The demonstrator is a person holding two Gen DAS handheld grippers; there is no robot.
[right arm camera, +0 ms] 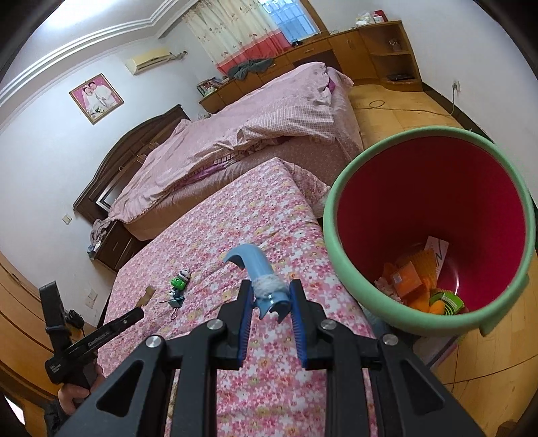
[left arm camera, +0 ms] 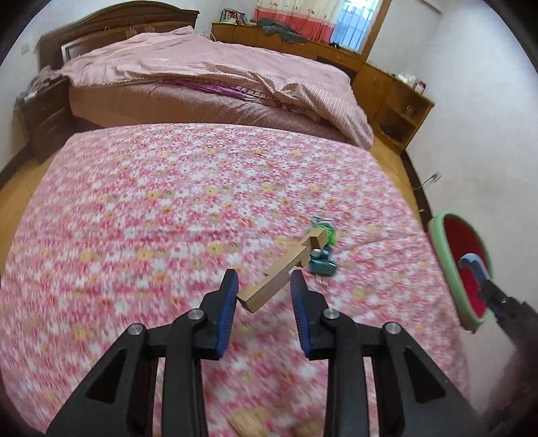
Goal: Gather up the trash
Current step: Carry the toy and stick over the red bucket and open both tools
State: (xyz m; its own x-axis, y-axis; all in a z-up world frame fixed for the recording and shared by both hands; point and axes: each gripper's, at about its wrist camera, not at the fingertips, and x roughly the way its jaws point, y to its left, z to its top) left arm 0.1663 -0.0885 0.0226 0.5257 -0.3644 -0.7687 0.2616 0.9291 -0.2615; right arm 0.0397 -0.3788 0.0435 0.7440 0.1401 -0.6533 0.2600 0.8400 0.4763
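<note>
A: Trash bin, green-rimmed red plastic bucket, stands off the flowered bed's right edge; right gripper, clamped on a blue curved plastic piece, is nearest.

B: Left gripper pinches a long wooden block by one end, pointing toward the far right edge. Floor beyond is open.

Soft, even daylight from window behind curtain; room bright, shadows faint. Left wrist view motion-blurred across floral sheet, far bed sharper. Right wrist view crisp. Strong fisheye bending at edges, dark vignette in corners. Slight washout on white walls; no harsh glare.
</note>
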